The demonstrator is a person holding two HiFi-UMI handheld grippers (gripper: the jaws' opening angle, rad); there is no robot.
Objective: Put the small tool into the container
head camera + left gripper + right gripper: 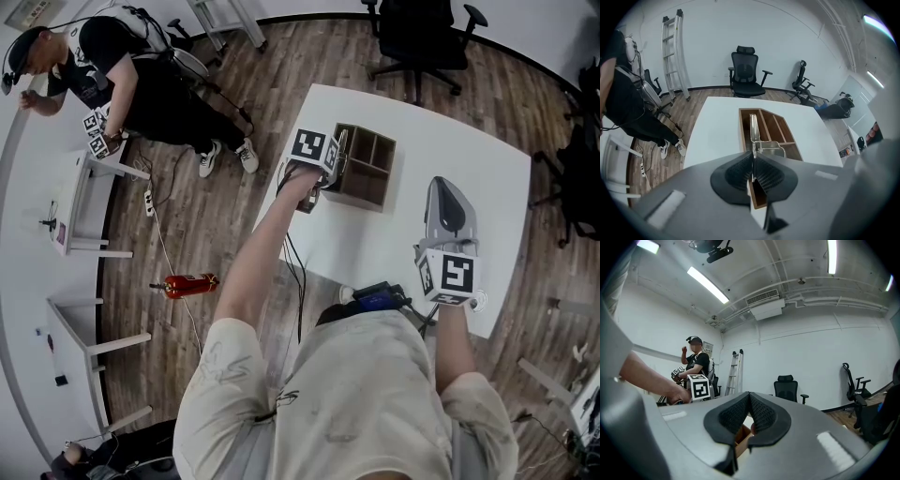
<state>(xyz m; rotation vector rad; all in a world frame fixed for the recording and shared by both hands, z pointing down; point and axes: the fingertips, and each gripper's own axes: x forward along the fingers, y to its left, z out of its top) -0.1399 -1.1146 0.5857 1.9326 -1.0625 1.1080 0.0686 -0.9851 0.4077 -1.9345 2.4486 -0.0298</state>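
Scene: a person wearing a pale T-shirt stands at a white counter [450, 150] and holds a gripper in each hand, seen from a head camera looking steeply down.

Left gripper [753, 168]: its jaws are pressed together on the near end of the small tool [753, 129]. The head view shows the gripper at the near left edge of the container [366, 169], with its marker cube [314, 145] on top.

Small tool: a thin, shiny metal piece. It juts forward from the left jaws and lies over the container's leftmost long slot. A wider bent part sits near the jaws. Whether it touches the wood cannot be told.

Container: a brown wooden box divided into compartments, open at the top. It rests on the counter toward the counter's left side.

Right gripper [749, 416]: its jaws are closed against each other with nothing between them. It is held above the counter to the right of the container, well apart from it, and aimed level across the room.

Background: a second person [122, 75] sits at a small white table across the wood floor. A ladder [672, 56] leans on the far wall. A black office chair [746, 70] stands behind the counter.
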